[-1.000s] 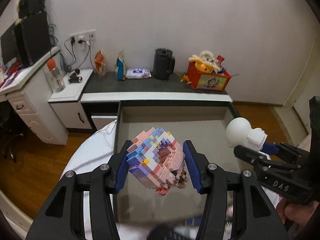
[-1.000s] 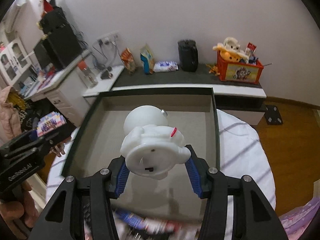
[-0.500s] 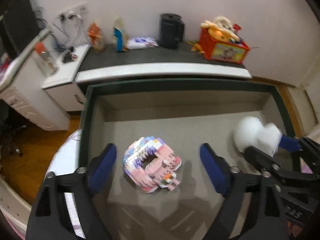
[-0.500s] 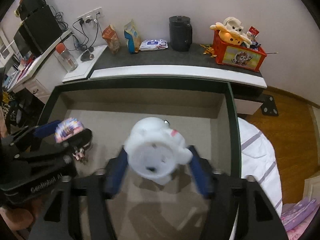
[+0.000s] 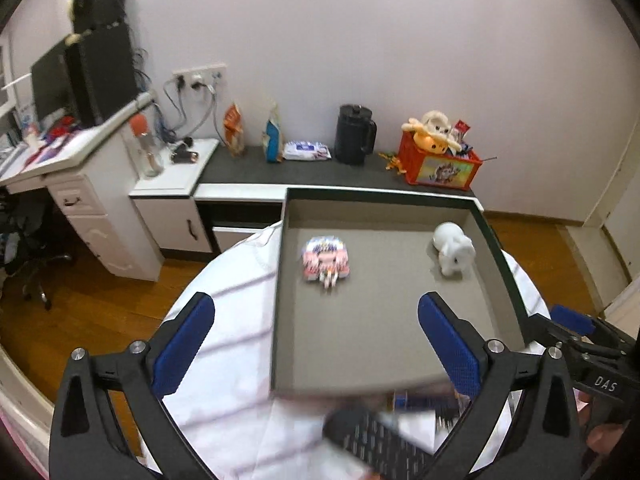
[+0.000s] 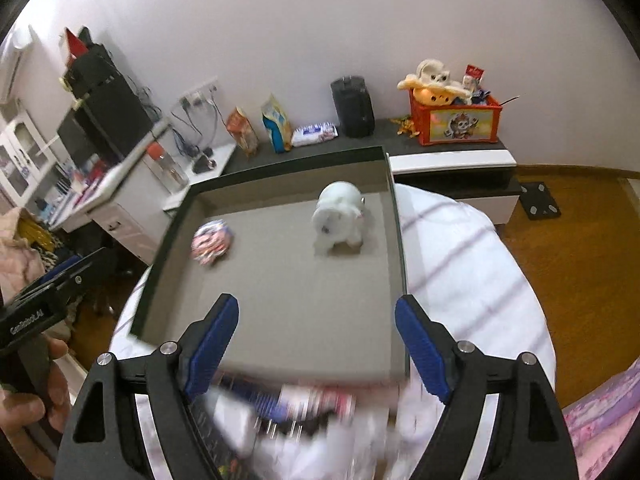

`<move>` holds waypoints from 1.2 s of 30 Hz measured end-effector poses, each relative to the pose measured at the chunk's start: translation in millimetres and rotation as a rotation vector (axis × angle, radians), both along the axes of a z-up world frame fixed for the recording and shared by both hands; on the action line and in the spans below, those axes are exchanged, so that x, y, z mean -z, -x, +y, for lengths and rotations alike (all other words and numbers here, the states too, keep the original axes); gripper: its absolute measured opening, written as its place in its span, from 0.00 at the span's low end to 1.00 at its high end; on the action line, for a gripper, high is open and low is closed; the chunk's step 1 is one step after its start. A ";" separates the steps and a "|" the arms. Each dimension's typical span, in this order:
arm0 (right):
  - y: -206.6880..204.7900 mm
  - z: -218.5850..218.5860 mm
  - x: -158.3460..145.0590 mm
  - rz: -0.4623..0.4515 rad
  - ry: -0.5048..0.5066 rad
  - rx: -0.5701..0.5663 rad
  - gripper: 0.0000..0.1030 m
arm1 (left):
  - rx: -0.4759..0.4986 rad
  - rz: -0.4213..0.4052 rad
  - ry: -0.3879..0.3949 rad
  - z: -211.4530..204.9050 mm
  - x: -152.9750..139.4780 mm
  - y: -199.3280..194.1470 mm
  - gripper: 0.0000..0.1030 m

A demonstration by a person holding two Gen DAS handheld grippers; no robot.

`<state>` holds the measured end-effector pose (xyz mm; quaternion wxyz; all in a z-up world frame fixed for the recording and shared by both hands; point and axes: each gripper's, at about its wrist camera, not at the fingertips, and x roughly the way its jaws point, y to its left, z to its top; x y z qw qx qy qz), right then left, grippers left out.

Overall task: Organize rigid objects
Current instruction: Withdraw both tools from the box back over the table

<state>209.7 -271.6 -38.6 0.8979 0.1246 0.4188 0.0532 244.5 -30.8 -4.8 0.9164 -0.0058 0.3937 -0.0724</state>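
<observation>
A pink-and-blue brick-built toy lies on the grey floor of a dark-rimmed box, toward its left side; it also shows in the right wrist view. A white figurine lies near the box's far right; it also shows in the right wrist view. My left gripper is open and empty, pulled back above the box's near left corner. My right gripper is open and empty over the box's near edge. The right gripper also shows in the left wrist view.
The box sits on a round table with a white striped cloth. A black remote and blurred printed packets lie on the cloth in front of the box. A low cabinet with a kettle and red toy crate stands behind.
Both grippers opened, dropped the brick toy and the white figurine into the box, and pulled back and up away from them.
</observation>
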 end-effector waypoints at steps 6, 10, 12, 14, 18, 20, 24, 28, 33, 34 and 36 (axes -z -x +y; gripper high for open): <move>78.4 12.3 -15.4 -0.064 0.011 0.002 0.80 | -0.036 -0.028 0.008 16.2 -7.2 83.6 1.00; 121.0 22.1 -20.9 -0.090 0.031 0.001 0.80 | -0.058 -0.036 0.017 19.9 -2.0 123.0 1.00; 137.2 26.2 -22.1 -0.101 0.033 -0.004 0.80 | -0.070 -0.043 0.004 21.1 1.7 142.3 1.00; 153.6 28.1 -21.7 -0.107 0.042 -0.007 0.80 | -0.076 -0.044 -0.006 21.5 5.5 157.3 1.00; 179.4 35.8 -14.7 -0.104 0.045 -0.021 0.80 | -0.081 -0.038 0.004 23.8 14.2 185.6 1.00; 188.1 39.9 -11.9 -0.099 0.058 -0.027 0.80 | -0.084 -0.034 0.001 24.6 17.5 197.3 1.00; 202.0 42.5 -5.0 -0.088 0.058 -0.033 0.80 | -0.090 -0.036 -0.009 25.7 18.9 213.1 1.00; 208.8 42.2 -2.3 -0.086 0.057 -0.028 0.80 | -0.098 -0.041 -0.006 29.0 18.2 222.4 1.00; 213.2 42.8 -3.6 -0.091 0.064 -0.025 0.80 | -0.101 -0.039 -0.009 29.7 18.3 226.1 1.00; 213.8 42.3 -4.0 -0.091 0.065 -0.024 0.80 | -0.101 -0.037 -0.010 29.7 18.6 226.5 1.00; 214.4 41.9 -4.3 -0.092 0.068 -0.022 0.80 | -0.101 -0.036 -0.011 29.4 19.0 227.0 1.00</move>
